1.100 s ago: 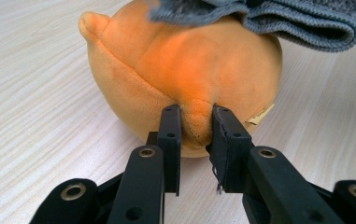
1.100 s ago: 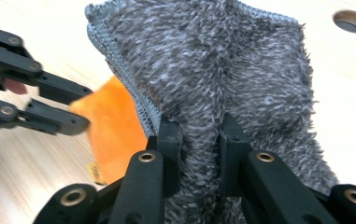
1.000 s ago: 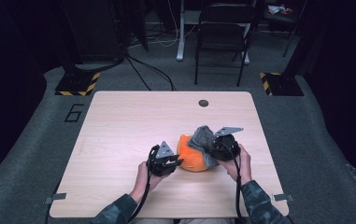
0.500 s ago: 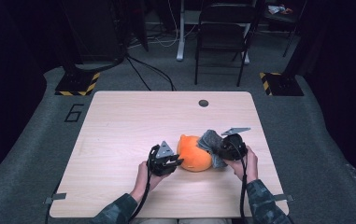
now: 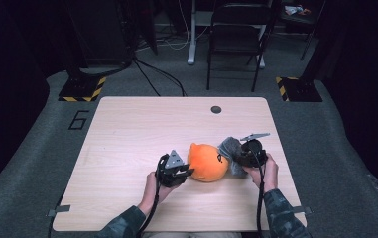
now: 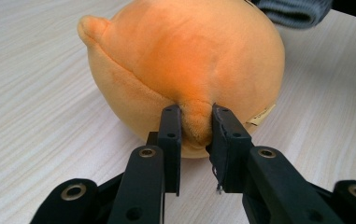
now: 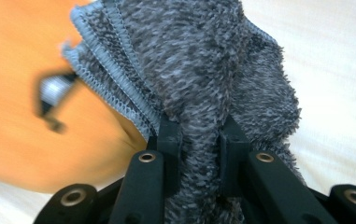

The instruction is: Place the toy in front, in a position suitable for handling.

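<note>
My left gripper (image 6: 196, 126) pinches a fold of the orange plush (image 6: 185, 60), which sits on the table (image 5: 142, 129) near my edge, right of centre. My right gripper (image 7: 196, 140) is clamped on a bunched grey cloth (image 7: 203, 70) that lies against the plush's right side. From above, the plush (image 5: 207, 162) sits between my two grippers; whether the cloth (image 5: 228, 148) drapes over it at all, I can't quite tell.

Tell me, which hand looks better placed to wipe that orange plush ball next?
Probably the right: its tool already pinches the fuzzy grey cloth against the round orange plush ball. The left tool is busy gripping a fold of the ball, steadying it.
</note>
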`<state>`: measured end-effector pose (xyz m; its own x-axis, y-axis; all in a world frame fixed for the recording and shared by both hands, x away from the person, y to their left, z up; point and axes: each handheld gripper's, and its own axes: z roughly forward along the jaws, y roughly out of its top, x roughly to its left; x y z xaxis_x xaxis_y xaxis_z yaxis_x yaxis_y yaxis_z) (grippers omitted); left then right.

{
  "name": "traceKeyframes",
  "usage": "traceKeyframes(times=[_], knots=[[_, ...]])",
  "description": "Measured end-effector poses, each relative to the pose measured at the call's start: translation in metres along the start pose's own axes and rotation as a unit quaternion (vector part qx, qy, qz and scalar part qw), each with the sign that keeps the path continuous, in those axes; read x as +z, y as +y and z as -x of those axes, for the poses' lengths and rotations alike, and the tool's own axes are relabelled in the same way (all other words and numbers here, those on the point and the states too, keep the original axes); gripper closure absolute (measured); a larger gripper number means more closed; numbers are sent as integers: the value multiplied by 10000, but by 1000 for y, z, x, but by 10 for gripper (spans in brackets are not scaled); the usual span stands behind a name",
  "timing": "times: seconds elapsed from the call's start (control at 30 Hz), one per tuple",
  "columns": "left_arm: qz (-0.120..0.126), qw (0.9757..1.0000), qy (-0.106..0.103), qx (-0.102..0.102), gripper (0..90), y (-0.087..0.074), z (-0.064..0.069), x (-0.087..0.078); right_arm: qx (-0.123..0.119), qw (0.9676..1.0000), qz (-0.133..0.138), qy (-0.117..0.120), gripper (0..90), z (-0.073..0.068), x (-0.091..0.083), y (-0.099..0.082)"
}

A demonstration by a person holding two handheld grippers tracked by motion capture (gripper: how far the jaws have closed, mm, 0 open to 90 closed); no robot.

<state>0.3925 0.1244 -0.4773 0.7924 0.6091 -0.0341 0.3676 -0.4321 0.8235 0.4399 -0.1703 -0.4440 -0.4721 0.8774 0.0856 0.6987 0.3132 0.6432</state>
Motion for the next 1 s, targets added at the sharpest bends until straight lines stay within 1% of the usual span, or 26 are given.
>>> traceKeyframes(times=[0.07, 0.1, 0.13, 0.17, 0.2, 0.23, 0.27, 0.3, 0.33, 0.37, 0.4, 0.47, 0.5, 0.6, 0.67, 0.7, 0.73, 0.8, 0.83, 0.87, 0.9, 0.93, 1.0], knots=[[26, 10000, 21, 35, 749, 0, 1, 0, -55, 9996, 227, 135, 748, -7, -10, 7], [8, 10000, 4, 34, 749, 0, 1, 0, -179, 9992, 307, 181, 748, -10, -15, 9], [12, 10000, 4, 35, 749, 0, 2, 0, -165, 9989, 352, 245, 748, -14, -18, 11], [15, 10000, 9, 37, 749, 0, 2, 0, -268, 9977, 451, 420, 747, -24, -23, 16], [18, 10000, 14, 39, 749, 0, 2, 0, -268, 9977, 451, 420, 747, -24, -23, 16], [23, 10000, 17, 40, 749, 0, 2, 0, -385, 9967, 493, 525, 747, -35, -24, 21], [26, 10000, 20, 37, 749, 0, 2, 0, -385, 9967, 493, 525, 747, -35, -24, 21], [27, 10000, 14, 34, 749, 0, 2, 0, -399, 9962, 496, 601, 747, -42, -24, 23], [34, 10000, 10, 32, 749, 0, 2, 0, -472, 9955, 521, 637, 747, -48, -23, 25], [31, 10000, 3, 46, 749, 0, 2, 0, -518, 9953, 485, 659, 747, -54, -22, 27], [51, 10000, 30, 41, 749, 0, 2, 0, -647, 9943, 469, 705, 747, -60, -19, 30], [59, 10000, 21, 30, 750, 0, 2, 1, -741, 9937, 442, 722, 747, -69, -16, 33], [51, 10000, 22, 30, 750, 0, 2, 0, -847, 9930, 398, 723, 746, -74, -13, 35], [42, 10000, 32, 15, 750, 0, 1, 0, -920, 9925, 374, 714, 747, -81, -8, 36], [47, 10000, 15, -24, 750, -1, 1, 1, -899, 9925, 358, 745, 747, -82, -3, 37], [39, 10000, 10, -5, 750, -1, 0, 1, -914, 9925, 333, 739, 747, -83, -1, 39], [38, 10000, 3, -30, 750, -1, 0, 1, -931, 9925, 305, 736, 747, -83, 0, 39], [39, 10000, 3, -23, 750, -2, -1, 1, -1037, 9918, 266, 694, 747, -84, 2, 41], [33, 10000, 1, -1, 750, -2, -1, 0, -959, 9927, 248, 689, 747, -86, 3, 40], [32, 10000, -15, -17, 751, -2, -1, 1, -1061, 9918, 223, 681, 748, -86, 3, 40], [33, 10000, -29, -24, 751, -2, -1, 1, -991, 9927, 220, 648, 748, -87, 4, 39], [44, 10000, -15, 6, 751, -1, 0, 1, -1004, 9927, 204, 633, 748, -86, 5, 38], [76, 10000, -55, -2, 754, -1, 1, 2, -991, 9927, 213, 657, 749, -81, 5, 35]])
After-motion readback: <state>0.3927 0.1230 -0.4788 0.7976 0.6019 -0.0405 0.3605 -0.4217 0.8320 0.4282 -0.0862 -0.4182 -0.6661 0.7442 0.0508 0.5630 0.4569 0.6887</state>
